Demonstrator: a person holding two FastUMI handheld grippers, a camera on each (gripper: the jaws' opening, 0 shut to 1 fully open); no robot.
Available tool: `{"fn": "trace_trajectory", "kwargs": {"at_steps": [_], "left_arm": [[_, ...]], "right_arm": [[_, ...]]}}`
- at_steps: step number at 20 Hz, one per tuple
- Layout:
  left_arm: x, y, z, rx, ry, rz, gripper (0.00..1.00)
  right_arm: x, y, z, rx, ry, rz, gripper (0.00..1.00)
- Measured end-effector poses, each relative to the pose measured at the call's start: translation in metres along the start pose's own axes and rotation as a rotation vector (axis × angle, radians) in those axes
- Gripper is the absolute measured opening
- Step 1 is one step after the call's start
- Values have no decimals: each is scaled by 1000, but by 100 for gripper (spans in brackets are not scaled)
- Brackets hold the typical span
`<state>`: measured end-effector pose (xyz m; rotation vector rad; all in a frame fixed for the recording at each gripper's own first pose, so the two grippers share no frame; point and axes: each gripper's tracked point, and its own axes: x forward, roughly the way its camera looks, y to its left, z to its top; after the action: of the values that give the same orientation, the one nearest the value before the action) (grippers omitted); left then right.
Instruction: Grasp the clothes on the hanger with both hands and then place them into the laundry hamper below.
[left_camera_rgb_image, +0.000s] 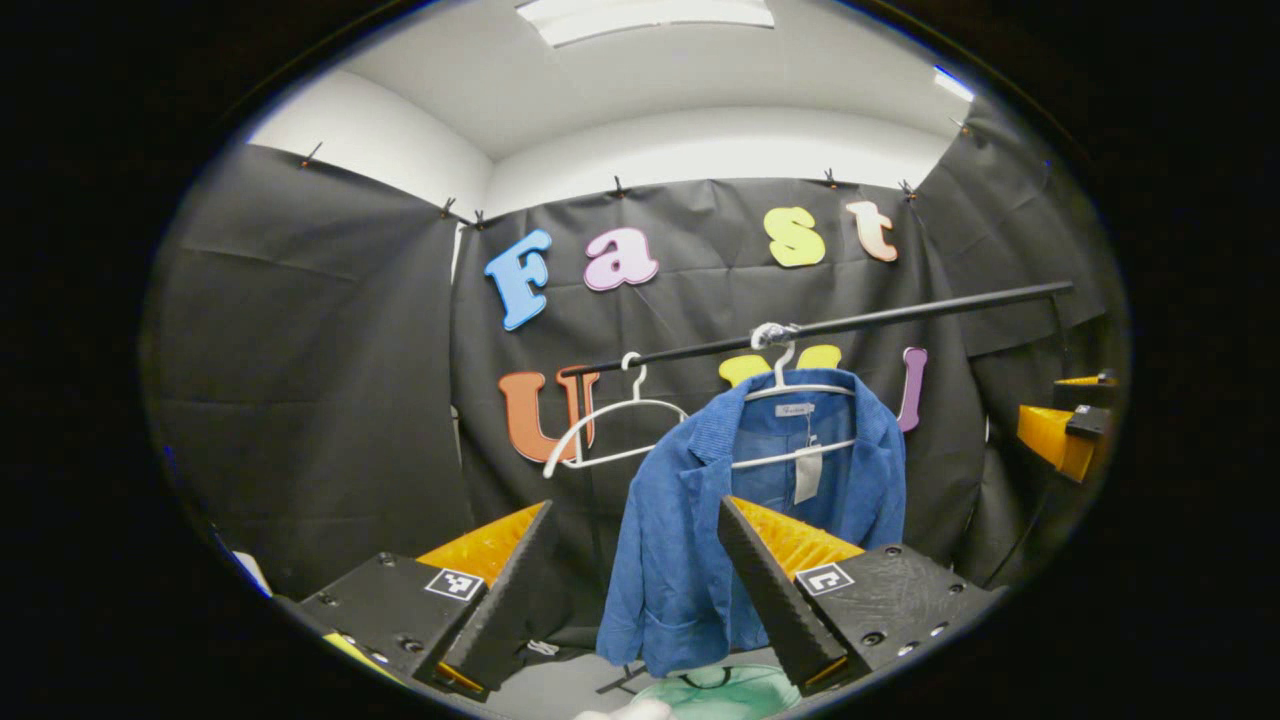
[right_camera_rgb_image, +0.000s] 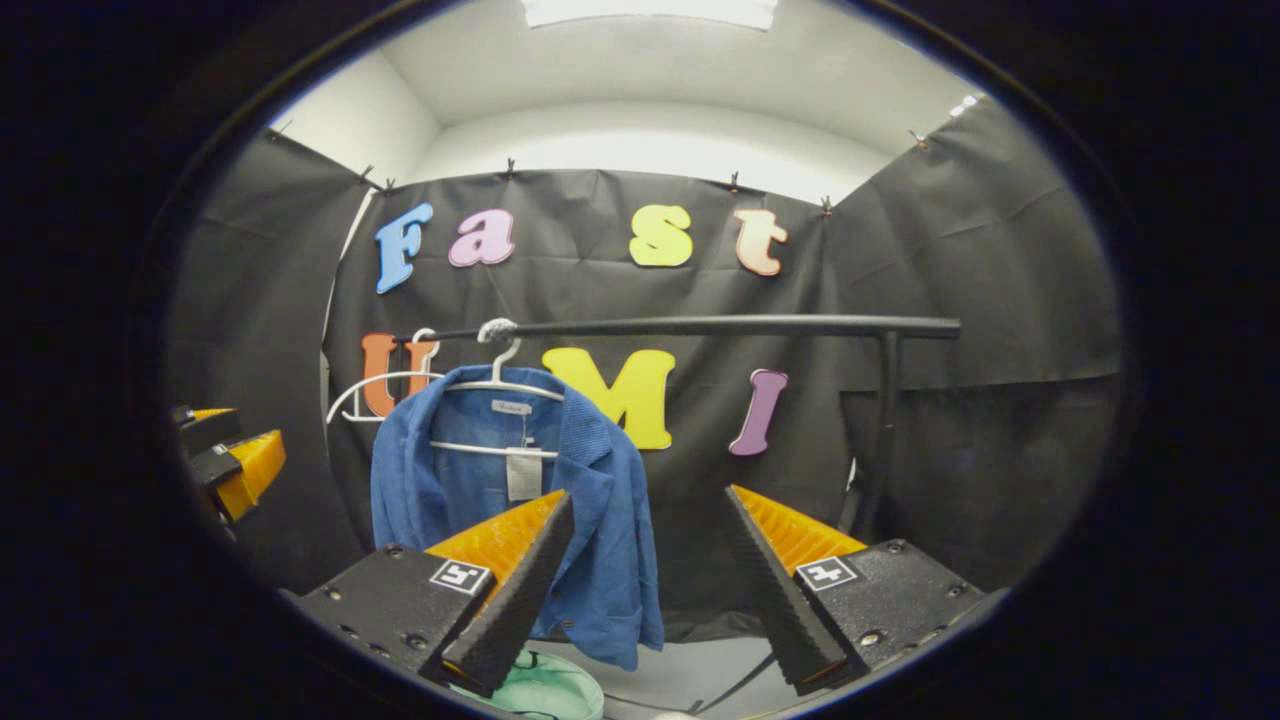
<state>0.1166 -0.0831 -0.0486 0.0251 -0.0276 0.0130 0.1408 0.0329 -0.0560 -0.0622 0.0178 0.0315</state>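
Observation:
A blue jacket (left_camera_rgb_image: 680, 540) (right_camera_rgb_image: 615, 540) hangs on a white hanger (left_camera_rgb_image: 790, 390) (right_camera_rgb_image: 500, 385) from a black rail (left_camera_rgb_image: 900, 315) (right_camera_rgb_image: 700, 325). Below it lies the pale green laundry hamper (left_camera_rgb_image: 720, 692) (right_camera_rgb_image: 550, 688), its rim showing at the bottom edge. In the left gripper view, my left gripper (left_camera_rgb_image: 635, 590) stands open short of the jacket, with the jacket's lower half between and beyond its fingers. In the right gripper view, my right gripper (right_camera_rgb_image: 645, 590) is open too, with the jacket behind its left finger. Nothing is held. Each gripper also appears at the side of the other's view (left_camera_rgb_image: 1060, 435) (right_camera_rgb_image: 235, 455).
An empty white hanger (left_camera_rgb_image: 610, 420) (right_camera_rgb_image: 375, 395) hangs on the same rail, left of the jacket. The rail's upright post (right_camera_rgb_image: 880, 430) stands at the right. Black cloth walls close in behind and on both sides.

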Motion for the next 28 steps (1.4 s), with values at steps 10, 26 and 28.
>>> {"fn": "trace_trajectory", "kwargs": {"at_steps": [10,26,28], "left_arm": [[110,-51,-60,19,7,5,98],[190,-63,-108,11,130,2,85],[194,-62,-107,22,129,2,75]], "right_arm": [[132,47,-49,2,50,51,85],[221,99,-92,-10,126,68,72],[224,101,-96,-13,144,70,66]]}}
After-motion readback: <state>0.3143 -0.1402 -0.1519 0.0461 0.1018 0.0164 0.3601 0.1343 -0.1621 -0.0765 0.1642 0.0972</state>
